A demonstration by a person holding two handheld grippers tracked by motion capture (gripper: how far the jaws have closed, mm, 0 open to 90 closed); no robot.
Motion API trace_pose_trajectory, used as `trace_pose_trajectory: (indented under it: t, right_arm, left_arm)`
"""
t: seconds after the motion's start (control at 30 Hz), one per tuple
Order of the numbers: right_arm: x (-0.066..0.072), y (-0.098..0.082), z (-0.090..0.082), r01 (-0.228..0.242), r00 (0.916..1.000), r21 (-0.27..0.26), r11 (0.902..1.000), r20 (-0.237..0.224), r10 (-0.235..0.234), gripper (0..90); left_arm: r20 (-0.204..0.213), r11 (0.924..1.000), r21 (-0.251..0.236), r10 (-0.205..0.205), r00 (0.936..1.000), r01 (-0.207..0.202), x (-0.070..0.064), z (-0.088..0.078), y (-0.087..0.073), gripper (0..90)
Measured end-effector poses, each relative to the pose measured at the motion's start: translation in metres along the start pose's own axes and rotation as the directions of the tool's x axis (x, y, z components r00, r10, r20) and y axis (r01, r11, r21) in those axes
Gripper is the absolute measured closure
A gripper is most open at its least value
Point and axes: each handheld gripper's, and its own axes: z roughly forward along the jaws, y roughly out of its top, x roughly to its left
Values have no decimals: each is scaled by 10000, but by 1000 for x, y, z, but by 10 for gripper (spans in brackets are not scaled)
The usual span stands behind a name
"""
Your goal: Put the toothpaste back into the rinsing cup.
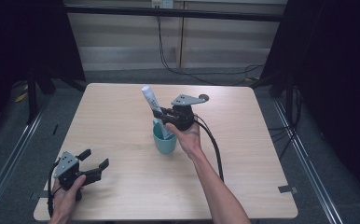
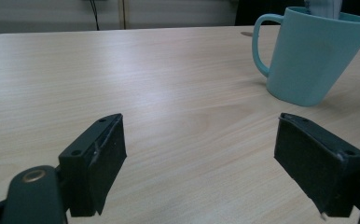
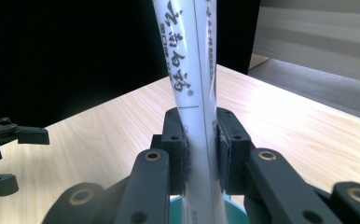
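A white tube with black print (image 1: 151, 105) (image 3: 193, 84) stands tilted in a teal mug (image 1: 164, 139) (image 2: 308, 56) near the middle of the table, cap end up. My right gripper (image 1: 162, 114) (image 3: 201, 144) is shut on the tube just above the mug's rim, both pads pressed against its sides. My left gripper (image 1: 94, 162) (image 2: 199, 154) rests low at the table's front left corner with its jaws open and nothing between them. It points toward the mug, well short of it.
The wooden table (image 1: 122, 112) carries the mug and tube. A small dark disc (image 1: 203, 98) lies behind the right gripper. Dark stands and cables (image 1: 187, 70) border the table's far side, and the left gripper (image 3: 1, 154) appears far off in the right gripper view.
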Motion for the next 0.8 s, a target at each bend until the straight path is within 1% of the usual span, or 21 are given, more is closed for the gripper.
trace_pose_trajectory:
  t: [0.17, 0.23, 0.33, 0.37, 0.43, 0.5, 0.57, 0.63, 0.67, 0.7, 0.73, 0.77, 0.8]
  right_arm:
    - [-2, -4, -3, -61, 10000, 61, 10000, 10, 61, 756]
    - [-3, -7, -3, -114, 9999, 74, 9999, 61, 114, 756]
    - [-4, -9, -2, -150, 9999, 135, 9998, 20, 150, 756]
    - [-3, -10, -2, -149, 9999, 169, 9997, 63, 148, 755]
    - [-3, -11, -1, -108, 9999, 190, 9998, -8, 108, 755]
    - [-2, -12, 1, 5, 10000, 430, 9991, 55, -8, 752]
    - [-3, -14, 1, -45, 10000, 393, 9992, 4, 45, 737]
    - [-3, -15, 0, -71, 10000, 392, 9992, 45, 70, 727]
    - [-3, -16, 0, -67, 9999, 399, 9992, 85, 64, 724]
    - [-4, -17, -1, -76, 9999, 595, 9982, 96, 70, 729]
    - [-5, -19, 0, 9, 9998, 695, 9976, 187, -22, 732]
    - [-6, -21, -2, -141, 9998, 573, 9983, 179, 131, 733]
    - [-7, -22, -2, -185, 9997, 556, 9983, 143, 177, 733]
  left_arm:
    - [-12, 10000, 16, 42, 10000, -42, 0, 0, 0, 165]
    - [-49, 10000, -5, 25, 10000, -25, 0, 0, 0, 165]
    - [-8, 10000, 18, 56, 10000, -56, 0, 0, 0, 165]
    - [-5, 10000, 11, 16, 10000, -16, 0, 0, 0, 164]
    - [-32, 10000, -11, -11, 10000, 11, 0, 0, 0, 164]
    - [-15, 9999, 16, 106, 9999, -106, -1, 0, 0, 165]
    - [-18, 10000, 8, 96, 10000, -96, -1, 0, 0, 165]
    - [-77, 10000, 23, 94, 9999, -94, 0, 0, 0, 165]
    - [-28, 9999, 23, 122, 9999, -121, 0, 0, 0, 165]
    - [-37, 9999, 21, 147, 9999, -147, -1, 0, 0, 165]
    - [-21, 9999, 24, 134, 9999, -134, -1, 0, 0, 165]
    - [-21, 9999, 18, 133, 9999, -133, -1, 0, 0, 165]
    - [-54, 10000, 25, 94, 9999, -94, 0, 0, 0, 165]
